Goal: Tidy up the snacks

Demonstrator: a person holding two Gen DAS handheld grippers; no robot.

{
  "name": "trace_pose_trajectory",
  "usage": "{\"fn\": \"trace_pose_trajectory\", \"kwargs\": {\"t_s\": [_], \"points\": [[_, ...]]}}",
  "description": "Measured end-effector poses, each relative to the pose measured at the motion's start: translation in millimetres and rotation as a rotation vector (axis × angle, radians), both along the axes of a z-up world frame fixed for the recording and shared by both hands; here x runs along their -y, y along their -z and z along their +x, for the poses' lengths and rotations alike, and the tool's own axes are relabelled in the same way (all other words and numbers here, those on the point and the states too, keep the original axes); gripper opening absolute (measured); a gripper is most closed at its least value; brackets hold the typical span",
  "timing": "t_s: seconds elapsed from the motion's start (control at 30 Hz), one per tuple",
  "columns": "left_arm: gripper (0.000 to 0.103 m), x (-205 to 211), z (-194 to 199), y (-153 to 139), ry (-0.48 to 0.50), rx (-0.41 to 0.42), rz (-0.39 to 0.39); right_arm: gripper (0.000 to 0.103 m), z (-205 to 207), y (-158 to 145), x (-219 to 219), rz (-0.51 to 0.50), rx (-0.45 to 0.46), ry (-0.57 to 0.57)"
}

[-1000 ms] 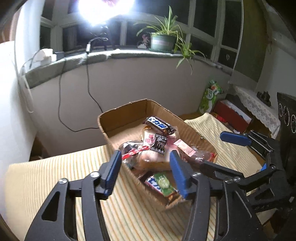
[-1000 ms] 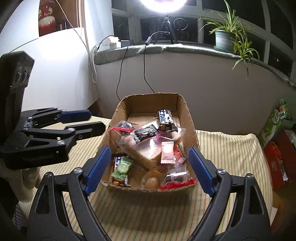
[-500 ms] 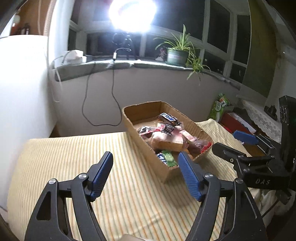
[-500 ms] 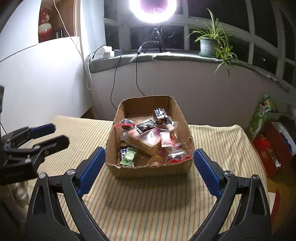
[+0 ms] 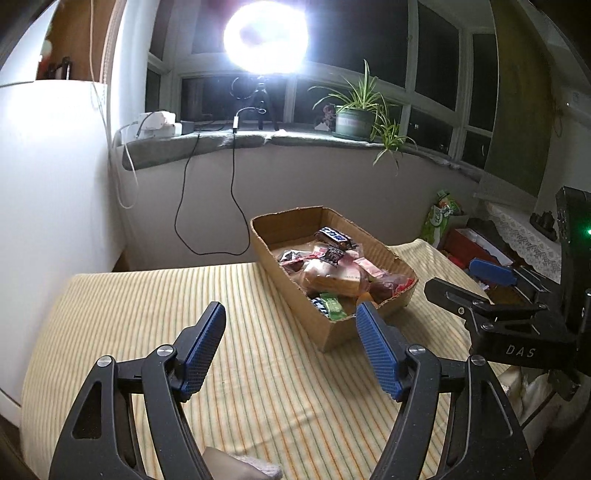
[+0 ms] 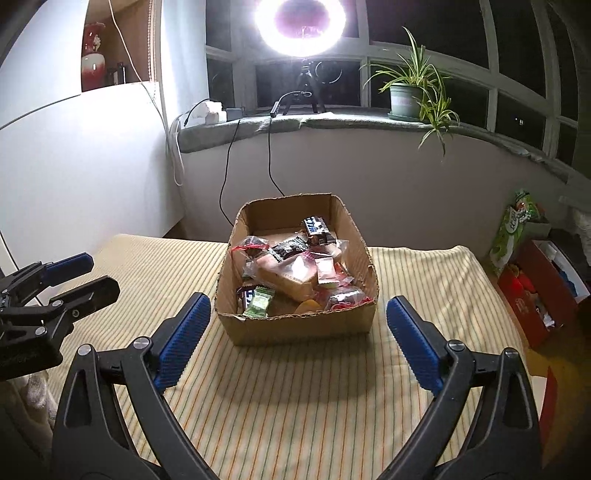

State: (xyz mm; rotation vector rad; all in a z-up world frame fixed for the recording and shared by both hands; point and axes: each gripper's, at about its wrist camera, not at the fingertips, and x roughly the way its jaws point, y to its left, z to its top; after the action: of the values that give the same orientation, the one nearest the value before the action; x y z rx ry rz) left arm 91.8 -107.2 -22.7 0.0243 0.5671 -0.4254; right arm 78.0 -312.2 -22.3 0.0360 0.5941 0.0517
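On striped cloth [image 6: 295, 398], box [image 6: 295, 325] runs lengthwise toward window.

Home sunroom at night. Upper frame: bay windows [image 6: 461, 74], potted spider plant [image 6: 410, 92] on sill. Centre: striped cloth-covered table [image 6: 295, 387].

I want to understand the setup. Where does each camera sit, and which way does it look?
Left wrist: on the left gripper, facing the cardboard box from its left corner; right gripper shows at right.
Right wrist: on the right gripper, facing the box's short side squarely; left gripper at left.
Shared: box of snacks, striped cloth, ring light, plant.
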Motion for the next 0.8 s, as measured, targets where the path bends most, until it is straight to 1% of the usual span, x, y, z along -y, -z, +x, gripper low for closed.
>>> {"fn": "trace_pose_trajectory", "kwargs": {"t_s": [0.8], "points": [[0.073,0,-15,-7,-0.008,0.021,0.0,0.098,-8,-3,-2,0.002,0.011,-0.007]]}}
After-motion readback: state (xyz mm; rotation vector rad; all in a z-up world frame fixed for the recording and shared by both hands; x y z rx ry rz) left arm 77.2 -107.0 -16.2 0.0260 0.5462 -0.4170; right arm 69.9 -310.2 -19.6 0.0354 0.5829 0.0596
